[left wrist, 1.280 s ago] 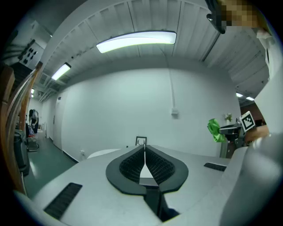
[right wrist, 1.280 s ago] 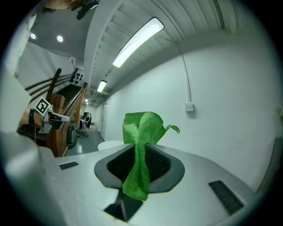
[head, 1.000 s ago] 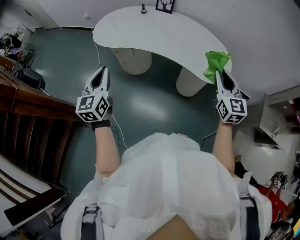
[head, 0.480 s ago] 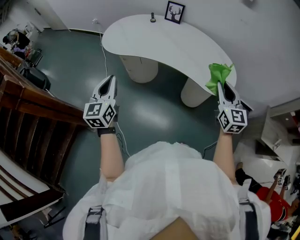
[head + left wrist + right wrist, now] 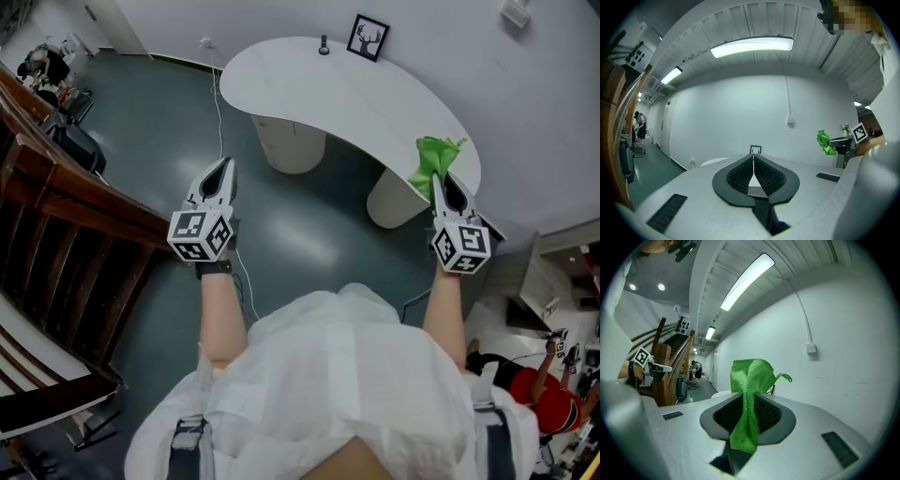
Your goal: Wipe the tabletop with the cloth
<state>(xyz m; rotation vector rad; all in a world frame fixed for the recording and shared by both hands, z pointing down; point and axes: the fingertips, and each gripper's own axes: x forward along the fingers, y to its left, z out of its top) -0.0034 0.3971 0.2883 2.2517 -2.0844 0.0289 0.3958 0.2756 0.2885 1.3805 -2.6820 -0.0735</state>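
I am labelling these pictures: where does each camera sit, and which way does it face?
Head view: on the person's head, steeply down at floor and white table; shows both forearms, left gripper, right gripper.
Left gripper view: on the left gripper, along its shut jaws toward the wall.
Right gripper view: on the right gripper, along jaws shut on the green cloth.
Shared: all three show the green cloth.
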